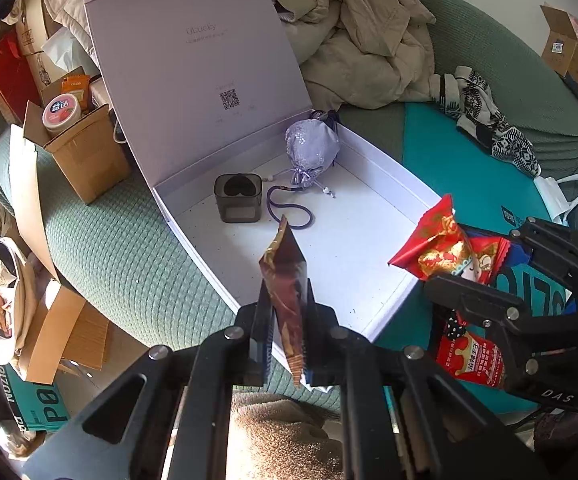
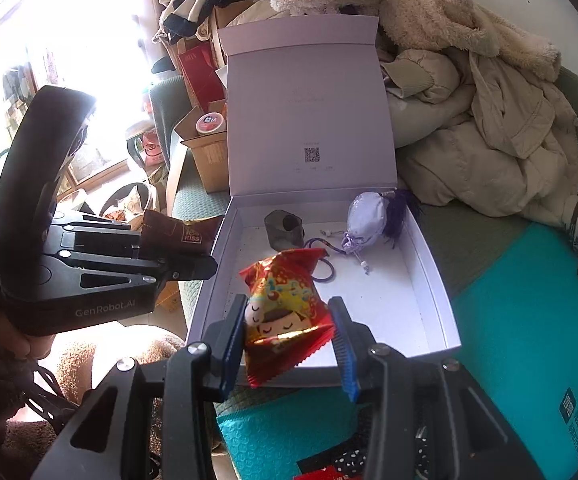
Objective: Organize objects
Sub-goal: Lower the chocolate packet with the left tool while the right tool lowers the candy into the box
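A white gift box lies open on the green sofa, lid raised; it also shows in the right wrist view. Inside are a lilac drawstring pouch and a small dark cup-like holder. My left gripper is shut on a brown snack packet above the box's near edge. My right gripper is shut on a red and gold snack packet over the box's front edge.
Beige coats pile behind the box. A teal mat with another red packet lies to the right. Cardboard boxes and a jar stand left of the box. Patterned socks lie at the right.
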The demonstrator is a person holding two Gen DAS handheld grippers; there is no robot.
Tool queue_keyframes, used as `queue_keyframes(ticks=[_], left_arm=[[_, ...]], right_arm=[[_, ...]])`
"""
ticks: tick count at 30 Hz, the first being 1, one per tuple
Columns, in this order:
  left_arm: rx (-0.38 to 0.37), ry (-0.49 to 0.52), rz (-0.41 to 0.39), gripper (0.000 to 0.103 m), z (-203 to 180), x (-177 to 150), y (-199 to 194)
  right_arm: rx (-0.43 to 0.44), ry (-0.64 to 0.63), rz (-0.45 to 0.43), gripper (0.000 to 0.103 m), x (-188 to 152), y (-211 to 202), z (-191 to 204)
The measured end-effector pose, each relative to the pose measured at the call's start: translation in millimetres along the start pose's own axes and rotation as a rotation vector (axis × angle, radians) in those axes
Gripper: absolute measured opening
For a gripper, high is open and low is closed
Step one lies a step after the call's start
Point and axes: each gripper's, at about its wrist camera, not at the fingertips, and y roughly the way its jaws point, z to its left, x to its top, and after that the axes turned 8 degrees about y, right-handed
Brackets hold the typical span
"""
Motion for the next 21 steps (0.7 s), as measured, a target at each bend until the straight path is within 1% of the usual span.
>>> queue_keyframes(ticks=[11,21], left_arm=[[-0.006,0.067,0.002,0.01,27,50,25],[-0.006,0.105,0.026,0.01,49,84,68]], right_arm=[[-0.038,0.028,-0.023,0.04,37,34,-9],[-0.064,0.057,-0.008,0.04,64,75,-24]])
